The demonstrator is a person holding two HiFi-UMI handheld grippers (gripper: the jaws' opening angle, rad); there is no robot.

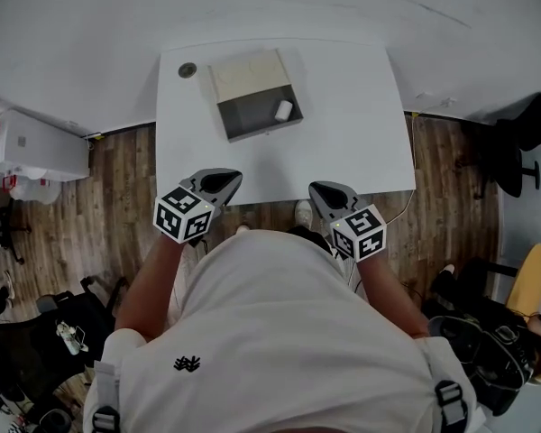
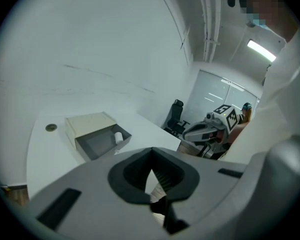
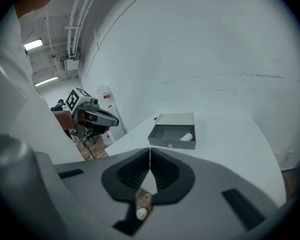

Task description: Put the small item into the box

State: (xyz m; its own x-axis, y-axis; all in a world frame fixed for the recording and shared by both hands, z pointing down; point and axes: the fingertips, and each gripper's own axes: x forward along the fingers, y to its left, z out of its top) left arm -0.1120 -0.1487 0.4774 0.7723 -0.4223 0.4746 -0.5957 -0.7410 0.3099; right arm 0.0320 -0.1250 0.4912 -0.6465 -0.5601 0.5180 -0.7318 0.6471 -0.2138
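Claws shut, nothing held: left gripper [image 1: 229, 181] and right gripper [image 1: 322, 190], jaw against jaw, over the table's [image 1: 352, 142] near edge.
Ahead, between them, the small item [image 1: 283, 110] lies sideways in the box [image 1: 250, 118], right-hand end, long axis slanting away rightward.

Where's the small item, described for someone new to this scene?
On the white table sits one box with an open grey tray. The item lies at the tray's right end: small, white and rounded, unlike the dark round disc on the tabletop left of the box.
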